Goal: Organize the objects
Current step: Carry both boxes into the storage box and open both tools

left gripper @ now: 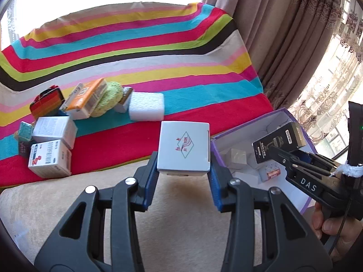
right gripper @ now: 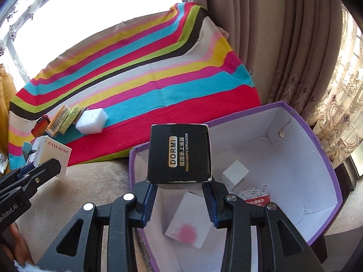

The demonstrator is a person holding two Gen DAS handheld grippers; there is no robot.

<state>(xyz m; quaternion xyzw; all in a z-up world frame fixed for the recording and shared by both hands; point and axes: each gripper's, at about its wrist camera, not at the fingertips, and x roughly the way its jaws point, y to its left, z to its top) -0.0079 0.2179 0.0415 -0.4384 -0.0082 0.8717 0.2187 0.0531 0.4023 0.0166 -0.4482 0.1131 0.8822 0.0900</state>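
Note:
My left gripper [left gripper: 183, 174] is shut on a white box with a red and green logo [left gripper: 183, 149], held above the beige couch seat just left of the purple storage box [left gripper: 216, 149]. It also shows in the right wrist view [right gripper: 53, 156]. My right gripper [right gripper: 180, 184] is shut on a black DORMI box [right gripper: 180, 153], held over the near left part of the purple storage box [right gripper: 326, 158]. The black box also shows in the left wrist view [left gripper: 279, 145]. Inside the purple box lie a white cube [right gripper: 234, 173], a pink-stained white box [right gripper: 189, 226] and a red-labelled box [right gripper: 255, 196].
A pile of small boxes [left gripper: 52, 145], an orange and white box [left gripper: 86, 98], a green knitted pad [left gripper: 109, 98] and a white foam block [left gripper: 146, 106] lie on the striped blanket [left gripper: 158, 56] at the left. Curtains [left gripper: 283, 34] hang at the right.

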